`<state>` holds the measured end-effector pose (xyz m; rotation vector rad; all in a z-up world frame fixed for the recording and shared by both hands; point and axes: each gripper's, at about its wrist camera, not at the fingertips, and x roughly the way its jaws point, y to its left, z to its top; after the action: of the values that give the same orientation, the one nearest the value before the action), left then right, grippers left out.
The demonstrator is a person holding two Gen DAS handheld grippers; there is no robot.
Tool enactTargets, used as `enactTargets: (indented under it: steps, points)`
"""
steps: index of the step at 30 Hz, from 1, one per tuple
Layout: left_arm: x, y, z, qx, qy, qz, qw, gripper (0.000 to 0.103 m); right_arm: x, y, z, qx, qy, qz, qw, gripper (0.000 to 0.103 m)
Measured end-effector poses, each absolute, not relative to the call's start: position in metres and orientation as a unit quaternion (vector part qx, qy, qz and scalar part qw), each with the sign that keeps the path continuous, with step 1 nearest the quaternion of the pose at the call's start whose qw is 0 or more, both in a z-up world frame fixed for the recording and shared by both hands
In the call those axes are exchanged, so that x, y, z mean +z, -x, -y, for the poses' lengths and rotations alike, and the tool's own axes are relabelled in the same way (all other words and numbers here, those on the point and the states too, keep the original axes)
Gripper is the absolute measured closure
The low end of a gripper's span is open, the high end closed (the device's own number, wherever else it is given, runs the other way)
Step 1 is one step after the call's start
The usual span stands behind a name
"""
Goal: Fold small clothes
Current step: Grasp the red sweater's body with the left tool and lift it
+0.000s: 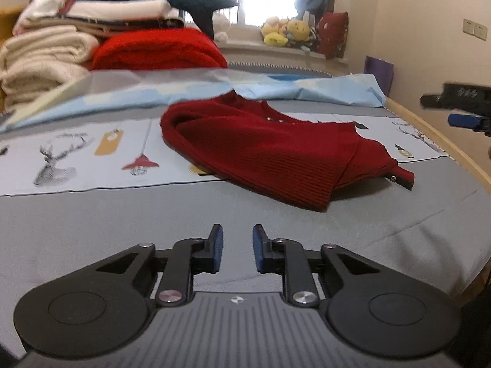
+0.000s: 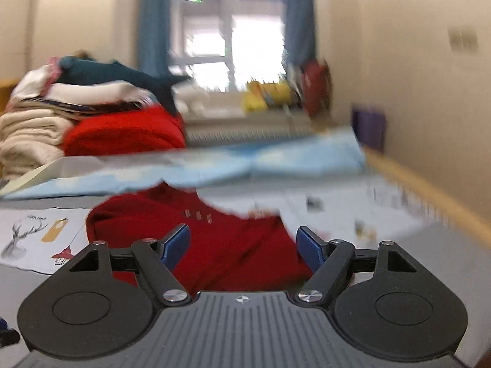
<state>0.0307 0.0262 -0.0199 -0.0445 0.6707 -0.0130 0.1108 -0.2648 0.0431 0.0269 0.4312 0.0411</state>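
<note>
A small dark red knit sweater (image 1: 270,150) lies partly folded on the grey bed sheet (image 1: 122,224), a sleeve cuff sticking out to the right. My left gripper (image 1: 237,247) is open and empty, low over the sheet, a little short of the sweater. The right gripper shows at the right edge of the left wrist view (image 1: 463,110), raised above the bed. In the blurred right wrist view my right gripper (image 2: 244,243) is open wide and empty, with the sweater (image 2: 214,239) just ahead between its fingers.
A printed cloth with deer and lamp pictures (image 1: 76,156) lies under the sweater. A light blue sheet (image 1: 276,87) is behind it. A stack of folded blankets and a red blanket (image 1: 159,49) stands at the back left. A wooden bed rail (image 1: 445,141) runs along the right. Plush toys (image 1: 288,32) sit on the windowsill.
</note>
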Motion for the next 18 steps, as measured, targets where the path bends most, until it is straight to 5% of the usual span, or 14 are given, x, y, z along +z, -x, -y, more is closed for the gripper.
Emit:
enactTargets:
  steps: [4, 6, 9, 13, 18]
  points:
    - [-0.029, -0.079, -0.025, -0.013, 0.028, -0.338, 0.941, 0.084, 0.047, -0.118, 0.272, 0.027, -0.043, -0.197, 0.979, 0.035]
    - [-0.035, -0.107, -0.025, -0.01, 0.046, -0.344, 0.938, 0.084, 0.047, -0.122, 0.274, 0.039, -0.043, -0.198, 0.978, 0.052]
    - [-0.049, -0.155, -0.036, 0.007, 0.095, -0.357, 0.929, 0.084, 0.049, -0.128, 0.283, 0.059, -0.058, -0.205, 0.975, 0.064]
    - [-0.068, -0.211, -0.05, 0.043, 0.157, -0.365, 0.917, 0.082, 0.052, -0.134, 0.29, 0.069, -0.053, -0.202, 0.976, 0.064]
    - [-0.102, -0.264, -0.065, 0.053, 0.267, -0.411, 0.87, 0.06, 0.049, -0.141, 0.297, 0.075, -0.061, -0.222, 0.97, 0.064]
